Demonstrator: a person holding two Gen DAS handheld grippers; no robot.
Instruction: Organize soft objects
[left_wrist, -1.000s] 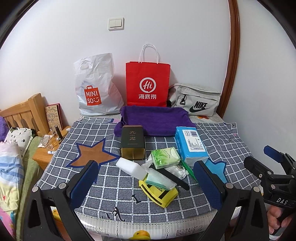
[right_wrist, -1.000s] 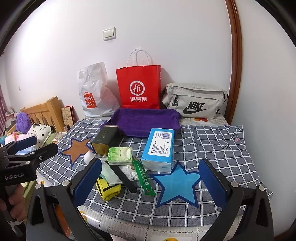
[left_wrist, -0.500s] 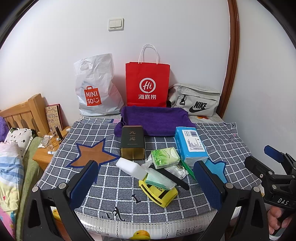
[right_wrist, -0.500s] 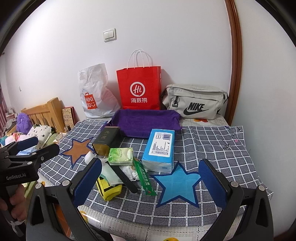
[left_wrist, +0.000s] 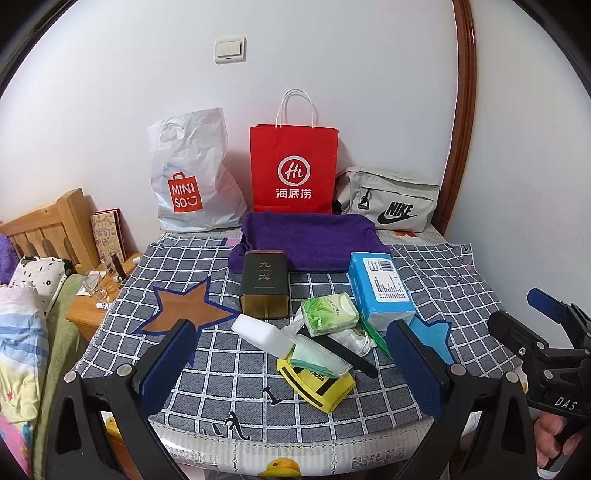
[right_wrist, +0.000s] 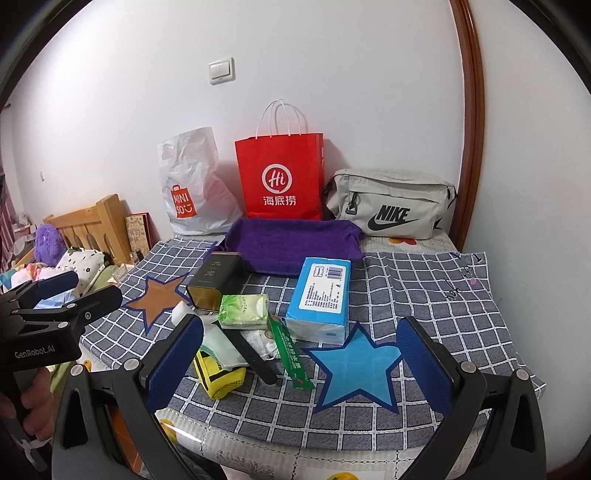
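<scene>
Left wrist: your left gripper (left_wrist: 291, 363), jaws apart like the right gripper (right_wrist: 299, 363), sits nearer the green tissue pack (left_wrist: 328, 314), dead ahead.

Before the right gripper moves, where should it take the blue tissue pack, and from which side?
Grip the blue tissue pack across its long side faces, near the middle, coming from above. It lies flat with the label up and its short end toward the right gripper, whose jaws stand wide open. The green tissue pack sits close on its left, so lower that finger carefully.
</scene>
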